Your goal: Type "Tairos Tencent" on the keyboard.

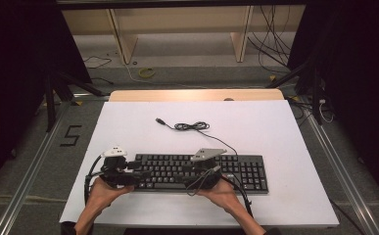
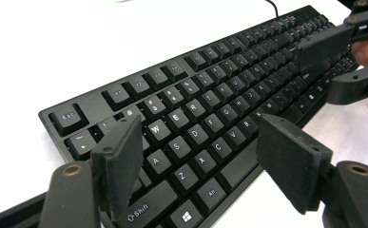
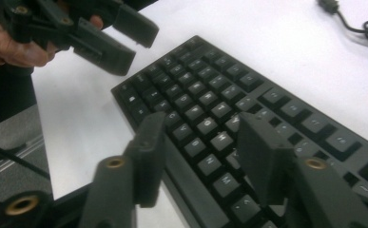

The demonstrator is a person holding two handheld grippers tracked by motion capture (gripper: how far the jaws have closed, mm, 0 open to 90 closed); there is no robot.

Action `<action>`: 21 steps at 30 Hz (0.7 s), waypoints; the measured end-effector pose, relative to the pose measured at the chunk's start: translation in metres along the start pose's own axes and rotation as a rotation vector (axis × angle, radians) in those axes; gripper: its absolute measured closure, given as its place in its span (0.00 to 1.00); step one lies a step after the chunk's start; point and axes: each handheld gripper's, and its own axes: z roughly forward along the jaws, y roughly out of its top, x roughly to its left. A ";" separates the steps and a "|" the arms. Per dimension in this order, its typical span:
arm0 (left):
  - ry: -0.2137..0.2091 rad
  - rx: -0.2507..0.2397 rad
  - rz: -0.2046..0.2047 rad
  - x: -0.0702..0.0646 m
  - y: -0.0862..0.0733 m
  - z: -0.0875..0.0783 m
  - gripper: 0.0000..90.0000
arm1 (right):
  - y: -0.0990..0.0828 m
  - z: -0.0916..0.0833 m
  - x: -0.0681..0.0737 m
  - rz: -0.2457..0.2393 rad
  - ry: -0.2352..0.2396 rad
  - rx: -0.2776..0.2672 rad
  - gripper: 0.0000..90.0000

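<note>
A black keyboard [image 1: 246,169] lies on the white board [image 1: 275,132] near its front edge. Its cable [image 1: 192,126] runs back to a small coil and a loose plug [image 1: 160,120]. My left gripper [image 1: 137,172] hangs over the keyboard's left end. In the left gripper view its jaws [image 2: 205,161] stand wide apart above the keyboard [image 2: 196,109], one over the Shift corner, one past the front edge. My right gripper [image 1: 191,175] is over the middle of the keys. Its jaws [image 3: 205,156] stand apart above the keyboard [image 3: 205,95] with nothing pressed between them.
The white board rests on a wooden table top [image 1: 197,95]. Metal rails [image 1: 30,166] run along both sides on the grey floor. Loose cables [image 1: 270,44] and a wooden frame lie beyond the table. The other gripper [image 3: 110,33] shows in a hand at the top left of the right gripper view.
</note>
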 end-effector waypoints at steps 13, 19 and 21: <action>0.000 -0.010 -0.003 0.001 -0.004 -0.003 0.33 | -0.006 0.014 0.010 -0.043 0.004 0.068 0.91; 0.002 -0.019 -0.003 0.001 -0.005 -0.005 0.33 | -0.010 0.020 0.011 -0.059 -0.015 0.106 1.00; 0.000 -0.022 -0.005 0.001 -0.005 -0.005 0.33 | -0.011 0.022 0.011 -0.060 -0.016 0.118 1.00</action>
